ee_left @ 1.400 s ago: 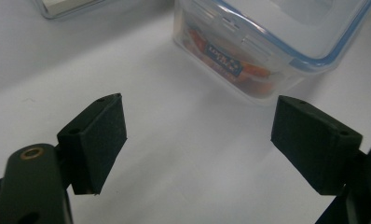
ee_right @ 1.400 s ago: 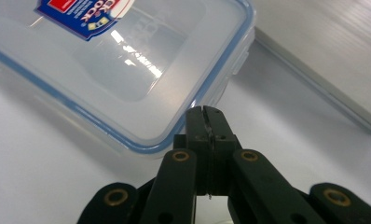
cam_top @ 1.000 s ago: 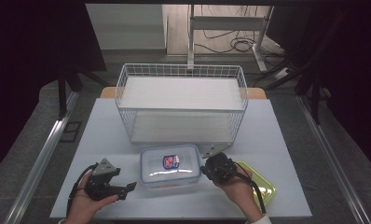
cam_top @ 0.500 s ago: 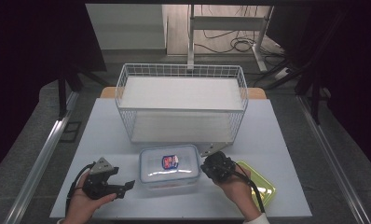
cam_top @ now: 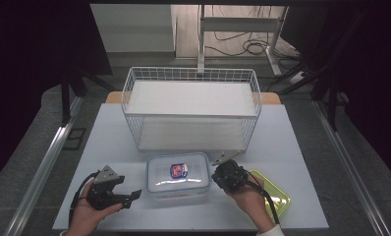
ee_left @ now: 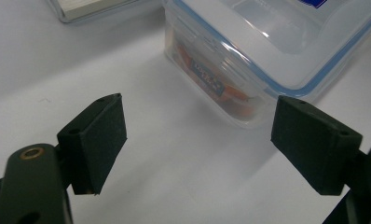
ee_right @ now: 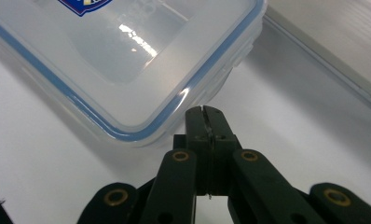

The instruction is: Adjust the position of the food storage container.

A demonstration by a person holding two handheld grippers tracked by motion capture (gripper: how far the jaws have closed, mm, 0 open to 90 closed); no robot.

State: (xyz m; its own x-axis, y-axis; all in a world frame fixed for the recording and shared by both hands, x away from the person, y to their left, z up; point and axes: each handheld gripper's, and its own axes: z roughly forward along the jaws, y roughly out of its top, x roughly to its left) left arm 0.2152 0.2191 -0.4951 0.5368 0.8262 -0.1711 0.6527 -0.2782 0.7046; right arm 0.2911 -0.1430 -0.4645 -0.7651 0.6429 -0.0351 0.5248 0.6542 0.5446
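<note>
White table with wire basket at rear; lidded plastic box lies near the front edge, not yet lifted. Left gripper, jaws spread wide, faces its corner; right gripper, jaws pressed together and empty, sits just beside it.

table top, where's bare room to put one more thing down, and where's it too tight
The table is bare right of the wire basket and left of it, above the left gripper. It is crowded along the front: left gripper, lidded plastic container, right gripper shut at its corner, and yellow-green tray sit nearly side by side.
</note>
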